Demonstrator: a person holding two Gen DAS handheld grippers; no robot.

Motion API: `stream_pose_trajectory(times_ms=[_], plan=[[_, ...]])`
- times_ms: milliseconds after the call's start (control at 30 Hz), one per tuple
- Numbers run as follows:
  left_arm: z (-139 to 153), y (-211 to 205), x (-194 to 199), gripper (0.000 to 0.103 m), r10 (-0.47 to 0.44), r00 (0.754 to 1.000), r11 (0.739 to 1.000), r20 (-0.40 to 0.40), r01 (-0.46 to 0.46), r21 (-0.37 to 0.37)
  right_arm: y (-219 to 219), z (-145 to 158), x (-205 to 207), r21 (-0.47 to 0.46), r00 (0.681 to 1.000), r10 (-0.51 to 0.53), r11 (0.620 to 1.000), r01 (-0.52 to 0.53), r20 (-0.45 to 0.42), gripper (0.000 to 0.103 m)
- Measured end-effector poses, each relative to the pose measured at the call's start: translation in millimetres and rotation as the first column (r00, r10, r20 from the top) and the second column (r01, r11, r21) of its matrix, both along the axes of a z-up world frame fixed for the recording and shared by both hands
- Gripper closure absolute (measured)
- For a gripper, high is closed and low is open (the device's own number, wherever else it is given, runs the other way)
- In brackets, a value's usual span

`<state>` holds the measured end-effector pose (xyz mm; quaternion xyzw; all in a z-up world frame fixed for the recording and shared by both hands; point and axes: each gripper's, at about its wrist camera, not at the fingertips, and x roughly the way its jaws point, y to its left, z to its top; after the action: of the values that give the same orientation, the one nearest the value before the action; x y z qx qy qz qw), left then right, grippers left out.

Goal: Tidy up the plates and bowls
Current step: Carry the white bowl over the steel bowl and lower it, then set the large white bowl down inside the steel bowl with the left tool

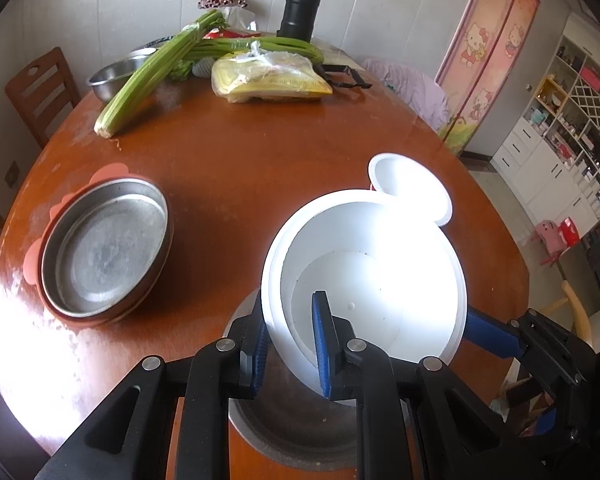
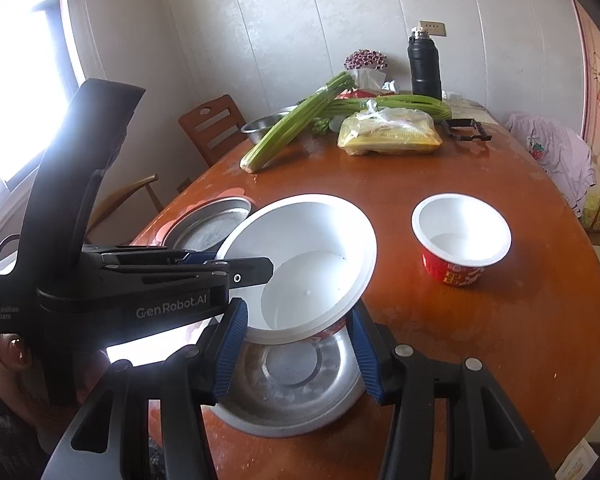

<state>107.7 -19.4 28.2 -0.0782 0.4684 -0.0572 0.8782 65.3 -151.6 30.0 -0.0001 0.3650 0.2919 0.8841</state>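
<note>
White plastic fills both views: the large bowl (image 1: 364, 280) hangs tilted just above a steel bowl (image 2: 292, 384) on the tabletop (image 1: 240, 168). The left gripper (image 1: 290, 346) is pinched tight on the near rim, one pad inside the wall and one outside, which suits a thin lip. The right gripper (image 2: 300, 352) straddles the bowl's red base, jaws narrowly apart and apparently pressing its sides, so the load is shared and steadied. Judging by the task, the bowl is about to nest in the steel one. A smaller red cup bowl (image 2: 460, 240) waits well apart to the right; stacked metal plates (image 1: 104, 248) sit left.
</note>
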Motion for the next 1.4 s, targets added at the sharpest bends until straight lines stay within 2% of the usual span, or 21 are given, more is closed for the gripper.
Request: stream_pose_trajectory(times_ms=[500, 1400], plan=[[-23, 3, -15, 0.082, 0.011, 0.998, 1.000, -0.054, -0.012, -0.009, 5, -20, -9, -0.028, 0.998, 0.038, 0.999, -0.039, -0.046, 0.051], [-40, -2, -14, 0.081, 0.004, 0.997, 1.000, -0.083, -0.003, 0.016, 6, -35, -8, -0.064, 0.996, 0.034, 0.997, -0.040, -0.084, 0.051]])
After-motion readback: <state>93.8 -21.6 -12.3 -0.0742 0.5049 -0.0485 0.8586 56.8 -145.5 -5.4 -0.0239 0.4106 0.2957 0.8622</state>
